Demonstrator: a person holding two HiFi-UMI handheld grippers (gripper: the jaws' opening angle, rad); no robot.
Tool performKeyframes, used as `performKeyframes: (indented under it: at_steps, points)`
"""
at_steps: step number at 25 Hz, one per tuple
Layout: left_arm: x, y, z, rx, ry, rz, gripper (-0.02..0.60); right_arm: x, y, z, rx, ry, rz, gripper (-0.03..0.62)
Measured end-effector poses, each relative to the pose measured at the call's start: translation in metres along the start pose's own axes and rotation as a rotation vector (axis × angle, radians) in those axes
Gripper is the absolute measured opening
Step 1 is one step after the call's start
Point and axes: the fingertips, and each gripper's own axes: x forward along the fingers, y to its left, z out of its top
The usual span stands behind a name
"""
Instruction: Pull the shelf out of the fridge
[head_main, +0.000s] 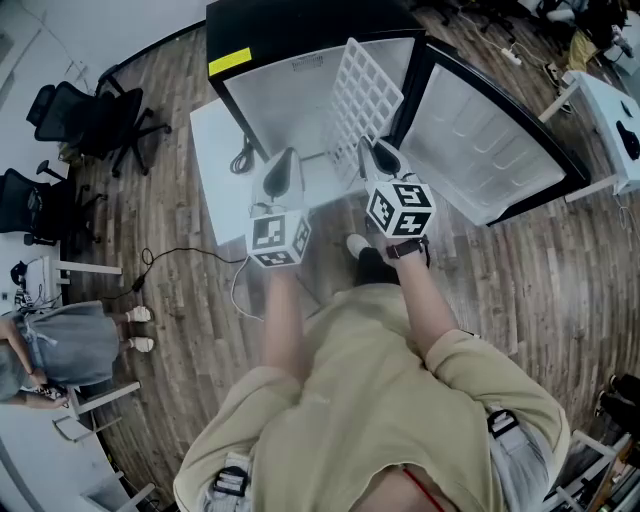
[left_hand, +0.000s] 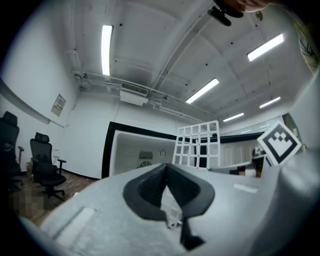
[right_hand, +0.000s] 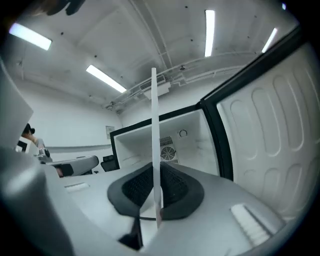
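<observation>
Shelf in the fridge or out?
Out. The shelf stands on edge outside the open fridge, clamped edge-on in the right hand-held gripper.

Black office chairs (head_main: 95, 115), wooden floor (head_main: 520, 270)

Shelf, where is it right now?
Head view, centre top: the shelf stands on edge in the right tool, in front of the open fridge, left of its door.

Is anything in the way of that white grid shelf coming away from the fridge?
Nothing visible is. The right gripper is shut on the shelf, which stands on edge before the open fridge. The door is swung wide, and the left gripper sits beside the shelf, apart.
</observation>
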Motion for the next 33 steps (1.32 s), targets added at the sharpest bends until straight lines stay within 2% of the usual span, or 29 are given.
performKeyframes:
  at_steps: [4,11,19,33]
  points:
    - [0.0,0.002,0.0,-0.005,-0.007,0.014,0.002,-0.005,0.008,0.007,-0.152,-0.01,-0.032,0.031]
    - [0.002,0.001,-0.002,0.003,-0.01,0.021,0.002,-0.012,0.01,0.019,-0.272,-0.053,-0.076,0.031]
    - [0.0,0.004,-0.002,0.024,-0.001,0.041,0.003,-0.015,0.014,0.024,-0.273,-0.084,-0.065,0.031]
    - [0.005,0.005,-0.009,0.01,0.012,0.036,0.003,-0.013,0.008,0.026,-0.237,-0.094,-0.062,0.031]
